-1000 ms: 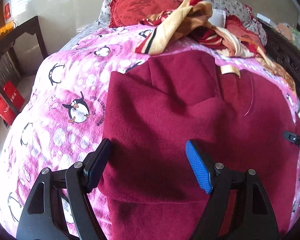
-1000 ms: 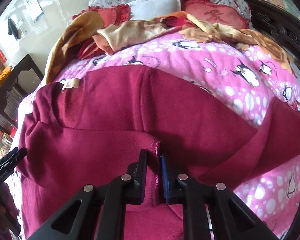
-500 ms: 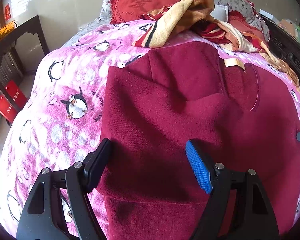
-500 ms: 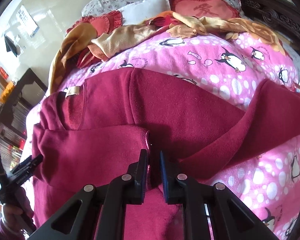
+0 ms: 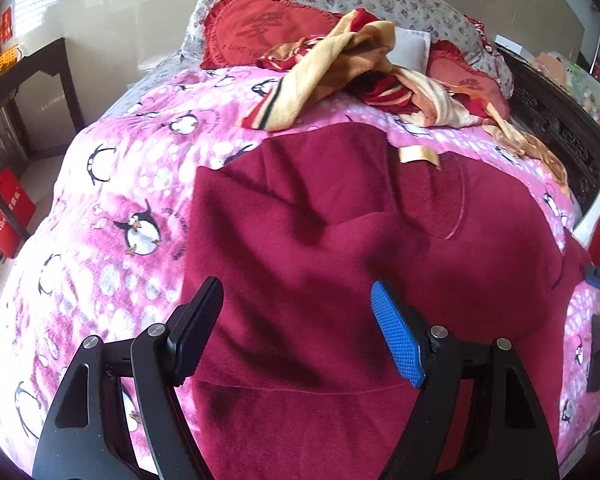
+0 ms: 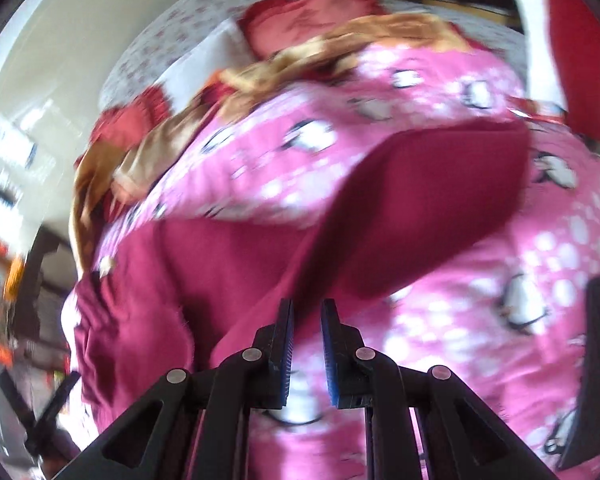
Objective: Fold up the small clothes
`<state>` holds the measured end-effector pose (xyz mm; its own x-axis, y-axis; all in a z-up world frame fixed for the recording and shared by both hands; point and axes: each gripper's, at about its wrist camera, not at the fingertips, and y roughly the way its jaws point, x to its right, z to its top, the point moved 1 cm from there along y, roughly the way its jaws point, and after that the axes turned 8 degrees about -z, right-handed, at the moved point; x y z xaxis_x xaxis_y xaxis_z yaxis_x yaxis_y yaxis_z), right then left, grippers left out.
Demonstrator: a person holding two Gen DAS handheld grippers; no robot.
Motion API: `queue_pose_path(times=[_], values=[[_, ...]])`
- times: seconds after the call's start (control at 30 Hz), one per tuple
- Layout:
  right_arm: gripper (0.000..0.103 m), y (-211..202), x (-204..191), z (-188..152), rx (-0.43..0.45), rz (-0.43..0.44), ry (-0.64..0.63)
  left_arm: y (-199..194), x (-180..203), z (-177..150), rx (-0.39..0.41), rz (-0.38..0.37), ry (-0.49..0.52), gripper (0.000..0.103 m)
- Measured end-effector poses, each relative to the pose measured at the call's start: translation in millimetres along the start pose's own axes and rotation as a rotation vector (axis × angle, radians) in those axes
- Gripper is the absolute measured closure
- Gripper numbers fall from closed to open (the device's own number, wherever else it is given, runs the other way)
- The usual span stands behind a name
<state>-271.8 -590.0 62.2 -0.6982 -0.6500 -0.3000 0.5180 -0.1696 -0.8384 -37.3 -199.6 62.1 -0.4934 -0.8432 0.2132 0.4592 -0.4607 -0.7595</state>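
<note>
Sliding rightward, your right gripper (image 6: 306, 312) is leaving the folded sleeve, jaws nearly shut on nothing I can make out through the blur. That fold looks finished. Your sweater (image 5: 340, 260) is lying on the blanket (image 5: 132, 184), beneath your left gripper (image 5: 296, 312), which is gaping wide, holding nothing.

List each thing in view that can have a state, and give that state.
maroon sweater, spread flat, partly folded
one sleeve, folded across the body
other sleeve, stretched out, unfolded
left claw, open, empty
right claw, almost shut, view blurred
striped blanket, crumpled
</note>
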Motion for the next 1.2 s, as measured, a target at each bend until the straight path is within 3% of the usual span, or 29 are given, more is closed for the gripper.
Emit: queue_pose_path(times=[0.13, 0.23, 0.3, 0.33, 0.37, 0.63, 0.77, 0.9, 1.0, 1.07, 1.2], values=[[0.09, -5.3, 31.5, 31.9, 0.019, -0.019, 0.097, 9.1, 10.4, -2.5, -0.029, -0.017, 0.007, 0.026], [0.09, 0.4, 30.3, 51.6, 0.012, -0.015, 0.095, 16.5, 16.2, -5.9, -0.056, -0.022, 0.011, 0.026], [0.082, 12.8, 19.6, 68.2, -0.004, -0.015, 0.077, 19.5, 19.2, -7.3, -0.07, -0.022, 0.018, 0.026], [0.072, 18.0, 19.0, 72.4, -0.009, -0.016, 0.075, 20.4, 20.5, -7.5, -0.074, -0.019, 0.024, 0.026], [0.068, 26.9, 16.1, 77.4, -0.021, -0.021, 0.075, 20.8, 20.9, -7.7, -0.075, -0.017, 0.03, 0.026], [0.068, 75.2, 5.5, 90.1, -0.091, -0.136, 0.067, 25.0, 14.4, -3.9, -0.081, 0.0, 0.027, 0.026], [0.092, 66.5, 0.4, 85.8, -0.046, -0.198, -0.018, 22.8, 11.7, -4.1, -0.081, -0.007, 0.019, 0.026], [0.098, 44.6, 4.9, 81.1, 0.007, -0.162, -0.039, 15.4, 7.7, -1.6, -0.067, -0.01, 0.005, 0.026], [0.102, 16.3, -0.1, 77.8, 0.062, -0.087, -0.044, 6.3, 2.3, 2.4, -0.044, -0.01, -0.007, 0.026], [0.103, -9.4, -17.3, 74.7, 0.095, 0.032, -0.066, 0.6, -2.0, 6.8, -0.025, -0.003, -0.021, 0.026], [0.103, -54.5, -67.1, 66.4, 0.179, 0.081, -0.203, -11.4, -10.1, 13.4, 0.002, -0.011, -0.074, 0.026]])
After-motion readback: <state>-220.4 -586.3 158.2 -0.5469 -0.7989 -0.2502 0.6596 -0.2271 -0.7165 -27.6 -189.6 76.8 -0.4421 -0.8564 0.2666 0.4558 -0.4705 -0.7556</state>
